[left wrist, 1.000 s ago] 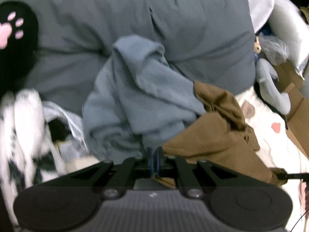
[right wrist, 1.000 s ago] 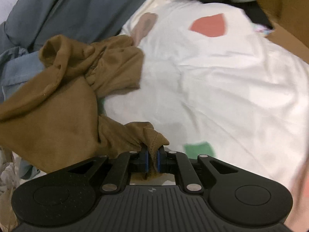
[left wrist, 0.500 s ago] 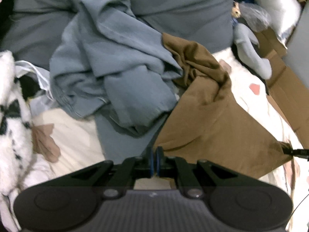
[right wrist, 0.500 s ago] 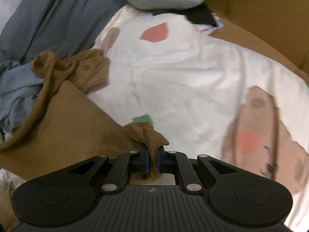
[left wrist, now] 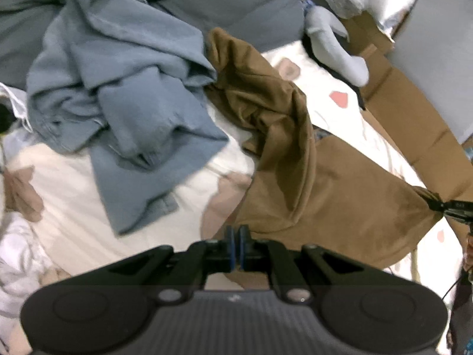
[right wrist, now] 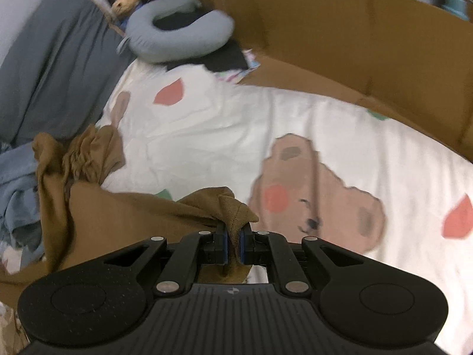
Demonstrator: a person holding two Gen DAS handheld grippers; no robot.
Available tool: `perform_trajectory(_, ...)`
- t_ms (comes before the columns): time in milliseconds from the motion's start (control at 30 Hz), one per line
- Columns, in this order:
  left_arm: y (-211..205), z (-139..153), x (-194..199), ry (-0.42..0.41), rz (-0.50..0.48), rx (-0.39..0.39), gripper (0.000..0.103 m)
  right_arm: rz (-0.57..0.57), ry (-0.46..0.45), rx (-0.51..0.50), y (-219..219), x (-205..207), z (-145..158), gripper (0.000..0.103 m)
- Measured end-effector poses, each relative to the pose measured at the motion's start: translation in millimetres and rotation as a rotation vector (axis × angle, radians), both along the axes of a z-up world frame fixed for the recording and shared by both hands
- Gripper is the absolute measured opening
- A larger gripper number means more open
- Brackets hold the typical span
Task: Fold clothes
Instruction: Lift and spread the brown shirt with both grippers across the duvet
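Note:
A brown garment [left wrist: 340, 195] is stretched over the white bear-print sheet [left wrist: 68, 207], with its far end still bunched beside the blue-grey heap. My left gripper [left wrist: 235, 236] is shut on the garment's near edge. The tips of my right gripper [left wrist: 443, 205] pinch the opposite corner at the right of the left wrist view. In the right wrist view the right gripper [right wrist: 233, 244] is shut on a puckered brown corner, and the brown garment [right wrist: 118, 219] runs off to the left.
A crumpled blue-grey garment [left wrist: 124, 82] lies left of the brown one, on a dark grey duvet [left wrist: 236, 3]. A grey neck pillow [right wrist: 177, 38] and a small plush toy [right wrist: 121, 0] sit at the bed's head. A cardboard wall [right wrist: 354, 47] borders the sheet [right wrist: 236, 124].
Both grippers have drawn apart with the brown garment, which now lies flatter and mostly off the blue-grey heap. The right gripper has carried its corner further out over the sheet.

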State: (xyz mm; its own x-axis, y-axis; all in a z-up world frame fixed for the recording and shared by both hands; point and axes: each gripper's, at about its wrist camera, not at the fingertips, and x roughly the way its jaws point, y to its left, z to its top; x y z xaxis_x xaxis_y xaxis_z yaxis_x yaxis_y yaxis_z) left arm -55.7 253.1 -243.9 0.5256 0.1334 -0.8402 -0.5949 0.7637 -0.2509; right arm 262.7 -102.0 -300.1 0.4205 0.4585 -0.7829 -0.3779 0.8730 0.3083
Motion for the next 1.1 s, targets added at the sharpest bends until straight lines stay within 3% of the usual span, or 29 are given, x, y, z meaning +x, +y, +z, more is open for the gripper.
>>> perform_trajectory(400,-39.3,-0.5,10.2,-0.005,-0.158,-0.097,0.003,-0.195,0.020,0.028,-84.8,-41.2,12.4,0.005)
perform_trajectory(867,-62.8,-11.1,5.3,0.043,-0.306,-0.170,0.003,-0.272,0.036,-0.003,-174.9,-114.9,25.1,0.005)
perform_trajectory(1100,-59.2,-8.9,-3.6,0.058,-0.310,-0.183,0.003,-0.288,0.064,0.016,-199.9,-154.8,26.2,0.005)
